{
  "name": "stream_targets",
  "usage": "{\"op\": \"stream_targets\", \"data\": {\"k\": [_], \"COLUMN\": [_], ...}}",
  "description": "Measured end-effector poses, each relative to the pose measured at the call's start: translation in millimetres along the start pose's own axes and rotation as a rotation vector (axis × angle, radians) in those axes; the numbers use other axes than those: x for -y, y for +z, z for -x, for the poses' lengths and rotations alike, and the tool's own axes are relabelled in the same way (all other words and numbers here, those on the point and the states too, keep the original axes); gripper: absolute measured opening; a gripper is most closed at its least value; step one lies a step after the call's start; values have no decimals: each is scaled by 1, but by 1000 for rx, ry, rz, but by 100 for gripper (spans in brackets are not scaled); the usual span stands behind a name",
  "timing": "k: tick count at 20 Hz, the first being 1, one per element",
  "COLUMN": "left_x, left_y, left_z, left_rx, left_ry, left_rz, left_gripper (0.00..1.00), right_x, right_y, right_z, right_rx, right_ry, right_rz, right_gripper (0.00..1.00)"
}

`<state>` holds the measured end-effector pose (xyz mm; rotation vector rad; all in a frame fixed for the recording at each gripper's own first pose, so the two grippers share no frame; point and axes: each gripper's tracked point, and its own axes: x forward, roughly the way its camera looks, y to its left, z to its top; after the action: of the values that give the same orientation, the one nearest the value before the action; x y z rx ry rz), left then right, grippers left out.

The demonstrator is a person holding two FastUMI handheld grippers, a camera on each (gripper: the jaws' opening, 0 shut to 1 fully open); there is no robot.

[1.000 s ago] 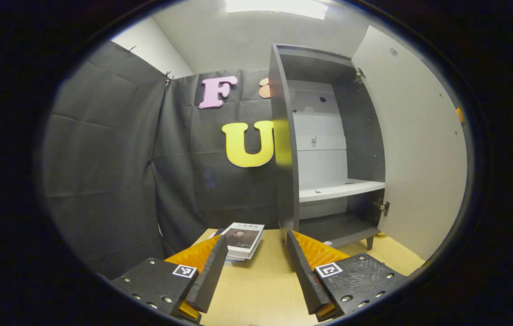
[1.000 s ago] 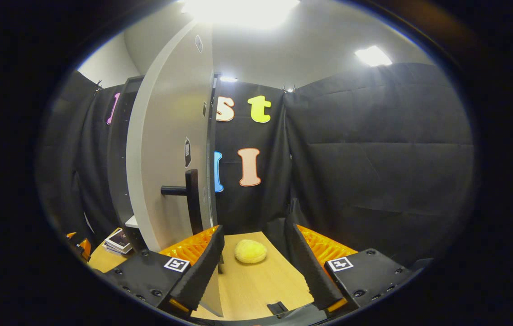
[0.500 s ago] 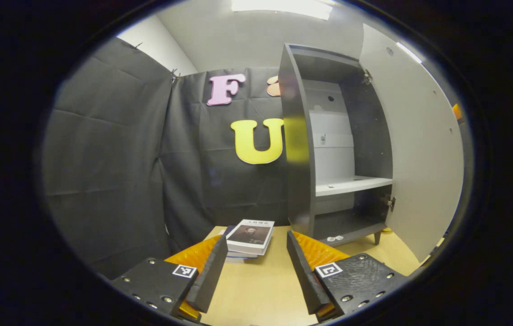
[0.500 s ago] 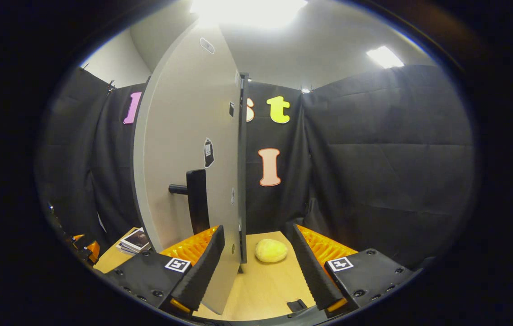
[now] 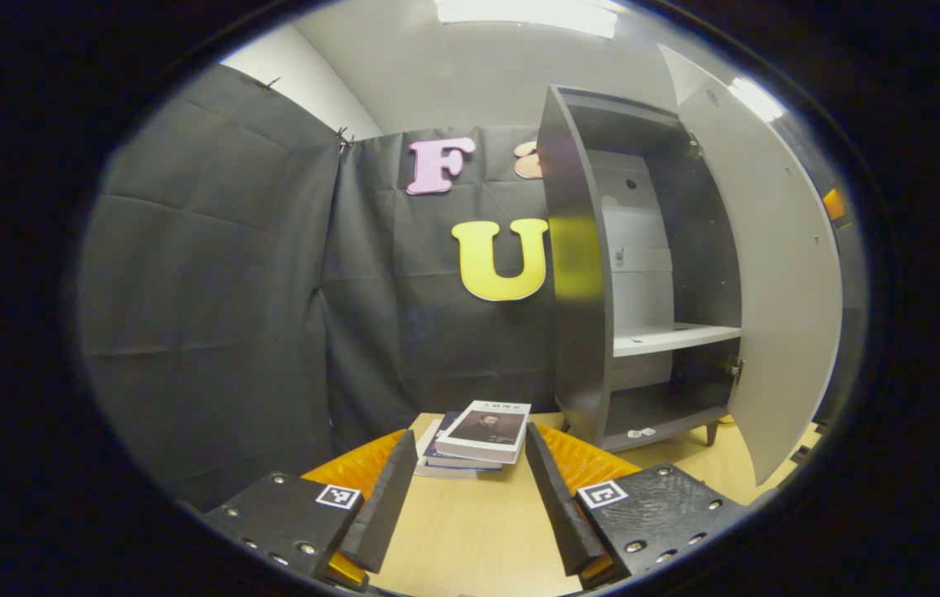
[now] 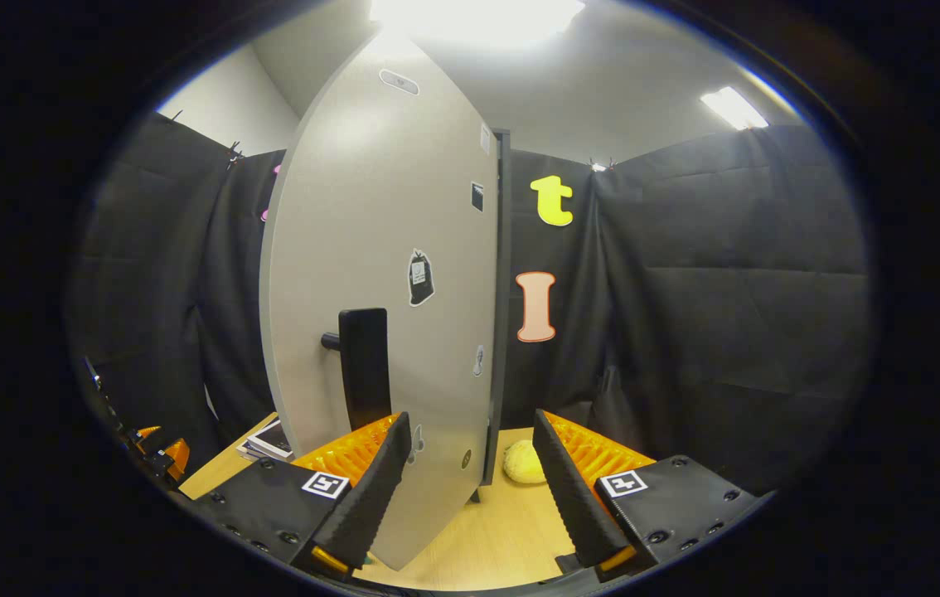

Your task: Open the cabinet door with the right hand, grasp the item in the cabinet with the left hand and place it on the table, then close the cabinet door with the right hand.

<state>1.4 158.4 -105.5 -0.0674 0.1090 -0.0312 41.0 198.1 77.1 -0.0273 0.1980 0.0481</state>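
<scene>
So the cabinet door (image 6: 387,274) is swung partway, and in the right gripper view its pale outer face stands right in front of the right gripper (image 6: 470,489), with the door's lower edge dropping down between the spread jaws. Neither finger looks to be pressing on the panel, so I'd call those jaws released. The dark handle (image 6: 364,365) on the door sits just above the left-hand finger, apart from it. A yellow round thing (image 6: 522,463) lies on the worktop (image 6: 511,531) past the door's edge, between the door and the right-hand finger in the picture. Over in the left gripper view, the left gripper (image 5: 466,489) hangs low over the worktop (image 5: 470,531), pointing level toward the booth wall, jaws wide apart and holding nothing. A stack of books (image 5: 478,435) lies on the worktop just ahead of the fingertips, roughly centred between them. The cabinet (image 5: 582,265) stands to the right of the books, its door (image 5: 777,274) hanging out to the right, and I can see a white shelf (image 5: 673,336) inside with small pale bits (image 5: 642,432) on the cabinet floor.
</scene>
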Motion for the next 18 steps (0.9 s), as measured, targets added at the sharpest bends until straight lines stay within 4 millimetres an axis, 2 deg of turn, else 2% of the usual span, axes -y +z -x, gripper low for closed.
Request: {"op": "stream_targets", "data": {"k": [3,4,5,6,11,15,18], "left_x": [-12,-15,-18,-20,-30,-35,-35], "left_y": [0,-1,0,0,0,3,7], "left_z": [6,8,11,14,24,33,36], "left_rx": [-1,-2,-2,-3,-4,-6,-10], "left_ry": [15,19,24,27,45,53,49], "left_rz": [-4,-5,-7,-9,-29,-37,-38], "left_gripper": [80,80,80,80,80,80,80], "right_x": [-22,-28,-34,-42,-83,-106,-111], "right_y": [0,0,1,3,16,17,14], "right_z": [-6,-9,-13,-18,-47,-63,-68], "right_rx": [1,3,6,10,50,57,50], "right_ry": [50,63,73,89,176,206,217], "right_rz": [9,11,12,9,-40,-48,-54], "right_gripper": [90,94,94,90,90,91,95]}}
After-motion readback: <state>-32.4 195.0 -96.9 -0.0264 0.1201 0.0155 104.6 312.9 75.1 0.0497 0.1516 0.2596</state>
